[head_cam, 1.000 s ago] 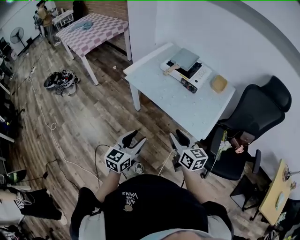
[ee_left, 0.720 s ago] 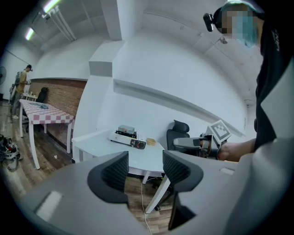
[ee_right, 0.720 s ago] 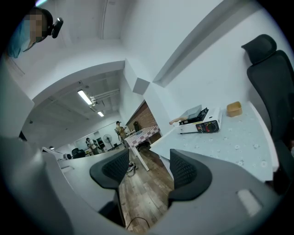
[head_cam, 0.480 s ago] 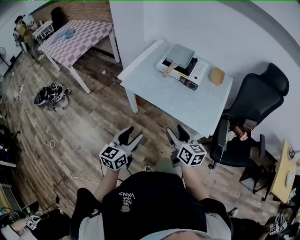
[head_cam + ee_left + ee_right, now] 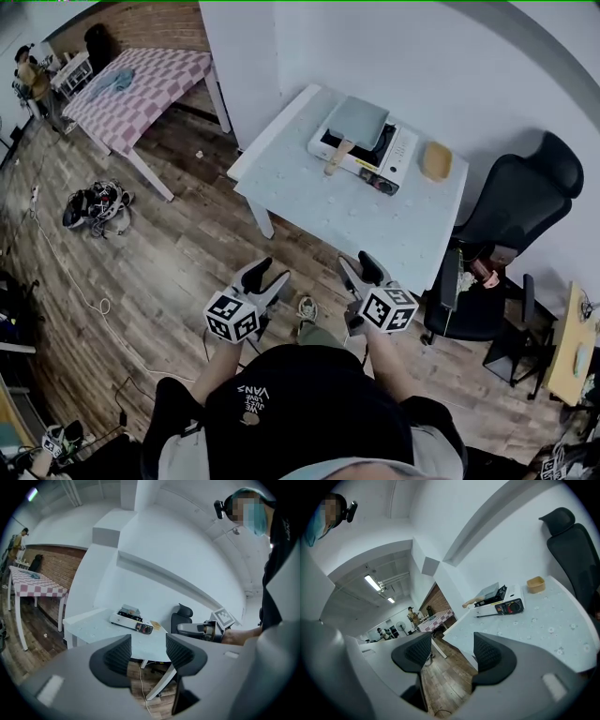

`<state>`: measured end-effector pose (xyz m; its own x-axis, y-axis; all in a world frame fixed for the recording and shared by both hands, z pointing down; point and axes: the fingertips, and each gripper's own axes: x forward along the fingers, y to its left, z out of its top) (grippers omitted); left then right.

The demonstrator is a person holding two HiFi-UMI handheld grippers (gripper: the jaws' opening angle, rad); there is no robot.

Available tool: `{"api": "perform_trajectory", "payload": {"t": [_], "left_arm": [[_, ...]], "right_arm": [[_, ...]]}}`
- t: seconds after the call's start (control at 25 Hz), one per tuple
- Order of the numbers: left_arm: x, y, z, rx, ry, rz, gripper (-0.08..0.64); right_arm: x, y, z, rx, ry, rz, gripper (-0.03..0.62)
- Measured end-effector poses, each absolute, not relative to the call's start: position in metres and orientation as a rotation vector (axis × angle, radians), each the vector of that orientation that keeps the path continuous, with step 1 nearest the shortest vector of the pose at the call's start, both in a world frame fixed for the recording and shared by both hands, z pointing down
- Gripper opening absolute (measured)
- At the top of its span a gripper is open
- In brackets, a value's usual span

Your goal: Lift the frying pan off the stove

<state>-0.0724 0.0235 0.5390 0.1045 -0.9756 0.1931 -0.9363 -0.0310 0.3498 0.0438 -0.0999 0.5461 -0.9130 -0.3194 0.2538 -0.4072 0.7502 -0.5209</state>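
Frying pan [image 5: 357,121] covers most of the stove [image 5: 399,150]; left gripper [image 5: 269,273] and right gripper [image 5: 357,264] have just spread, empty.

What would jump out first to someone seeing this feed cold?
The square grey frying pan, wooden handle pointing this way, sits on the white portable stove at the far side of the white table. Nearer, the left claw and right claw hover over the wooden floor short of the table, jaws just opened wide with nothing between them. A black office chair stands at the table's right.
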Motion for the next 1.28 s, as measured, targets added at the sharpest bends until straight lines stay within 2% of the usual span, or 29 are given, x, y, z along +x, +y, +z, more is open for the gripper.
{"api": "perform_trajectory", "payload": {"t": [0.4,0.92,1.28], "left_arm": [[-0.145,-0.049,0.537,1.949,-1.902,-0.144,0.206],[-0.182,-0.152,0.535,1.977,-1.746,-0.204,0.207],[-0.209,-0.213,0.53,2.065,-1.567,-0.219,0.206]], "right_arm": [[-0.02,-0.182,0.537,0.558,-2.824,0.963,0.273],[-0.054,-0.244,0.541,0.429,-2.825,1.235,0.268],[-0.071,-0.258,0.552,0.518,-2.78,1.314,0.268]]}}
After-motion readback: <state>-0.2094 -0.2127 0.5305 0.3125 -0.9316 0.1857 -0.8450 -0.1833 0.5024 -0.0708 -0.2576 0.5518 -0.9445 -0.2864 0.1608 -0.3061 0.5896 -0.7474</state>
